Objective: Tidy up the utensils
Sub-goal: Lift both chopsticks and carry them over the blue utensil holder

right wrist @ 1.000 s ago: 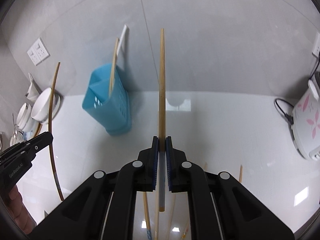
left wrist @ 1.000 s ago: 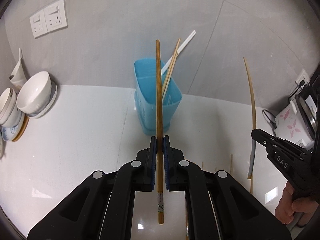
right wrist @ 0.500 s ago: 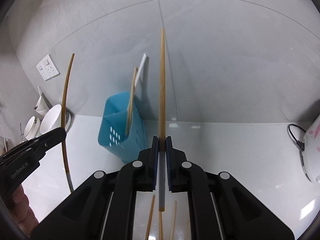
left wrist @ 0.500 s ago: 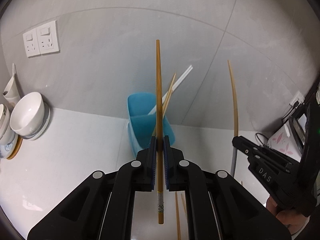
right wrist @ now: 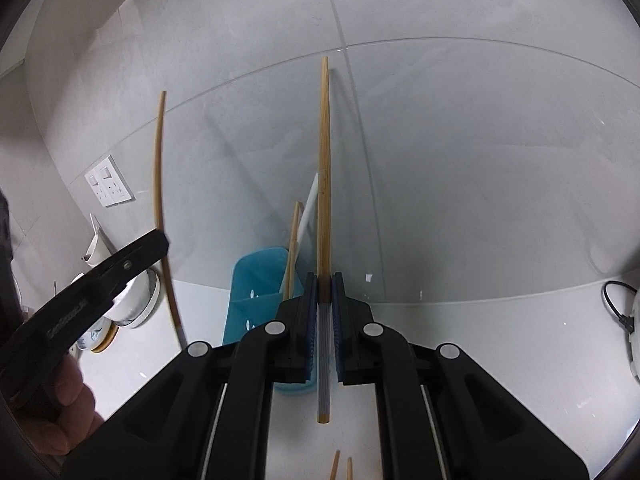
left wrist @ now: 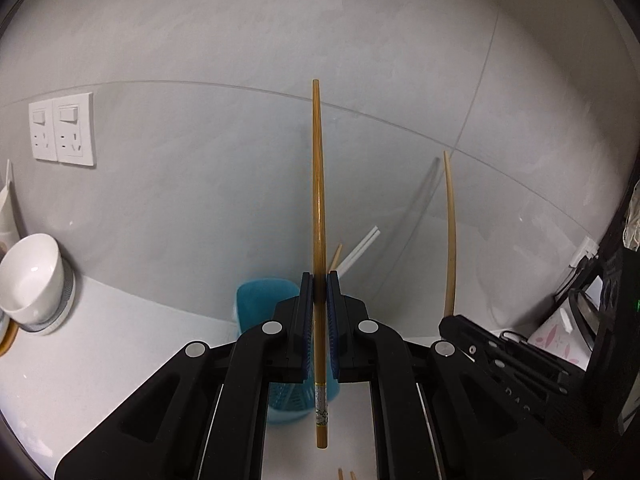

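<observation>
My left gripper (left wrist: 319, 280) is shut on a brown wooden chopstick (left wrist: 319, 200) that stands upright, its patterned end hanging below the pads. My right gripper (right wrist: 324, 280) is shut on a second chopstick (right wrist: 324, 160) with a grey ribbed handle end. A blue plastic utensil holder (left wrist: 256, 304) (right wrist: 250, 280) stands on the white counter behind and below both grippers, partly hidden by the fingers; it holds a wooden chopstick (right wrist: 294, 236) and white chopsticks (left wrist: 360, 250). In the left wrist view the right gripper (left wrist: 452, 320) shows at right with its chopstick (left wrist: 450, 240).
White bowls (left wrist: 30, 276) are stacked at the far left by a wall socket (left wrist: 62, 132). A flowered white appliance (left wrist: 560, 332) and a black cable (right wrist: 618, 304) sit at the right. Loose chopstick tips (right wrist: 340, 466) lie on the counter below. A hand (right wrist: 60, 412) holds the left gripper.
Both grippers rose and tilted upward with their chopsticks still clamped. The blue holder sank in both views and now sits partly behind the fingers; more wall is visible.
</observation>
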Demonstrator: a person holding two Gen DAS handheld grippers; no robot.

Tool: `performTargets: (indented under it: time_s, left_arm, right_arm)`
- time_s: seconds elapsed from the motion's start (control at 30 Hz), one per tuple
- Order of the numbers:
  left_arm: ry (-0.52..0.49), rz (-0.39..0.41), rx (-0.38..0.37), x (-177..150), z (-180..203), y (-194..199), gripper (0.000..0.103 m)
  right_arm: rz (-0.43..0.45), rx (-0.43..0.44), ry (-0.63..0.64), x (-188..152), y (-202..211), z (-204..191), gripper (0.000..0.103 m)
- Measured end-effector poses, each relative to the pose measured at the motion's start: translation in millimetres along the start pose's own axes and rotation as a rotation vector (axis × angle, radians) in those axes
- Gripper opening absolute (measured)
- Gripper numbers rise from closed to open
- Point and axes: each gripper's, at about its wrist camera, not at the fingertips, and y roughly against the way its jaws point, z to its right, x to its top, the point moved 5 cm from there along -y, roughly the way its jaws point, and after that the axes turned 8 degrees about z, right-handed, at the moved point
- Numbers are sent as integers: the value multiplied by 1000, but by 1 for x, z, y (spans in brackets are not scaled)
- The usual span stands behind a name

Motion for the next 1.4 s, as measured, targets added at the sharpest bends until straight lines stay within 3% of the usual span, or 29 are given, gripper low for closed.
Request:
performTargets:
  time_s: [0.43,1.1,1.2,1.3,1.33,1.4]
  left_arm:
    - [-63,121,-55,-25,-5,-46,6]
    - [-99,15,-36,-57,0,-84,7]
    - [-103,-8,-28,-55,3,-88,11]
    - [-122,-33,11,-53,3,-89,31]
    - [-120,-38,19,-55,4,-87,42]
    - [-103,-57,40,-55,0,-82,51]
  right_arm:
    - [48,-11,9,-7,-7,6,6]
    - [4,-17,23,-16,-18,4,6]
    - [1,-12,22,-16,-19,3,6]
    - [5,-4,28,-15,-19,1,6]
    - [7,0,29,-15,-19,0,6]
    - [7,5,33,-15,-21,-3,6]
